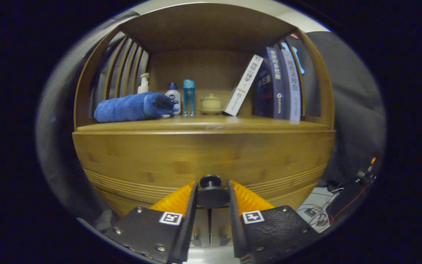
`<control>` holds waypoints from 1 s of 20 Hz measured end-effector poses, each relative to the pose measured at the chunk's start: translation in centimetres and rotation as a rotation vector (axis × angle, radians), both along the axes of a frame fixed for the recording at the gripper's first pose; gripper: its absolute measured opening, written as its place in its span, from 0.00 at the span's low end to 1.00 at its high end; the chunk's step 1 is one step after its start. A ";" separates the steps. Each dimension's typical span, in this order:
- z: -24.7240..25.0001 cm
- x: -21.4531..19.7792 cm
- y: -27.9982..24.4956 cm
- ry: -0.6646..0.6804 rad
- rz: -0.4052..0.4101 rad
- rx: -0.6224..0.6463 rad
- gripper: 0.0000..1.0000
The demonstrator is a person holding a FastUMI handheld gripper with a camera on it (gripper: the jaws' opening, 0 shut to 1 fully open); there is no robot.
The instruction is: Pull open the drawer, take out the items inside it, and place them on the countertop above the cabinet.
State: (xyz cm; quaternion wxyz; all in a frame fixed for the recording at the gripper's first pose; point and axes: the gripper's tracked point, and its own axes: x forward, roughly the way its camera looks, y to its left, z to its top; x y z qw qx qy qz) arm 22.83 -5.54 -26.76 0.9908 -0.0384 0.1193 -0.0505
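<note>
The gripper (212, 196) is sitting low against the front of the wooden cabinet (203, 157), with its two fingers (189, 205) standing on either side of the dark round knob (211, 190) of the drawer (196, 183). The fingers are narrowed around the knob and look to be pressing on it from both sides — the gap between them is taken up by the knob itself.

The drawer front is lying flush with the cabinet, so by the look of it the drawer is not yet pulled out, and whatever is inside it is hidden. That means the task is only at its first step: the grasp on the knob seems to be made, while the pull, the taking out of the items and the placing of them are all left to do.

Above the knob, the countertop (203, 124) is running across the top of the cabinet front. A rolled blue towel (130, 107) is lying up and to the left of the knob, with a pump bottle (144, 83) behind it. Straight above the knob are standing a small white bottle (173, 96), a blue tube (188, 97) and a little lidded pot (211, 103) — and up to the right, a white book (243, 85) is leaning against a row of dark books (280, 84). Bare countertop is lying along the front edge, where the drawer's items could go.
</note>
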 end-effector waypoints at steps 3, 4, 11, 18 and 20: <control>-0.1 0.4 0.0 -0.020 0.035 -0.018 0.45; 0.0 0.0 0.1 -0.023 0.049 -0.016 0.45; -0.1 -2.0 -0.1 0.035 0.090 0.010 0.35; 0.5 -9.2 -0.2 0.045 0.100 0.047 0.34; 0.7 -11.7 0.0 0.043 0.108 0.052 0.35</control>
